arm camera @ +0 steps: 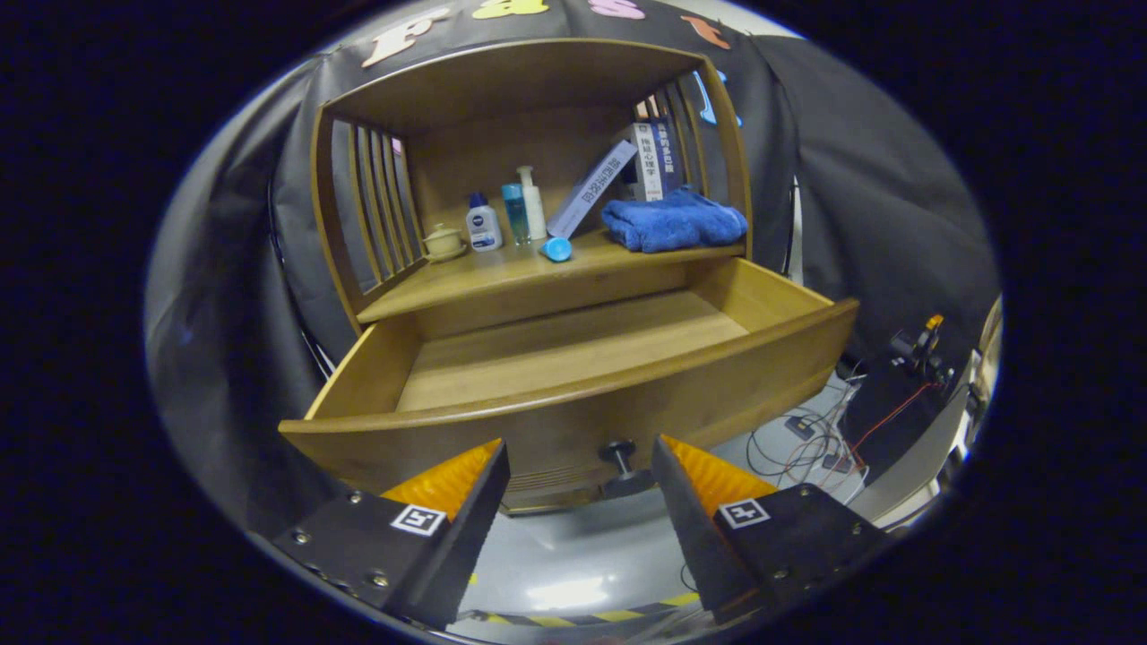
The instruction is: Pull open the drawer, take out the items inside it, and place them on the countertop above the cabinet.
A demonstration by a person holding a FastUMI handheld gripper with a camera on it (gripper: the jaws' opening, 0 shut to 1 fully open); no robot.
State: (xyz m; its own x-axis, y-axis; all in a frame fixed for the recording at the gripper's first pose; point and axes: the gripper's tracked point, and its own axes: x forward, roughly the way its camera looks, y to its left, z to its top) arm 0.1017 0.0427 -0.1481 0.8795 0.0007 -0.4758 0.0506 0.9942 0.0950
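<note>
My gripper [581, 466] is spread wide and holds nothing; the drawer [573, 394] stands pulled out at frame centre, its long axis left to right, its knob [618, 452] pointing between my fingers. The towel [674, 224] lies on the countertop [466, 282], upper right.

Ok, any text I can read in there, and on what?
Leaning book: printed characters along its spine, too blurred to read.
Upright books: spine print, too small to read.
White bottle: dark logo, unreadable.
Gripper, open just before the drawer knob: square marker patterns, no words.
</note>
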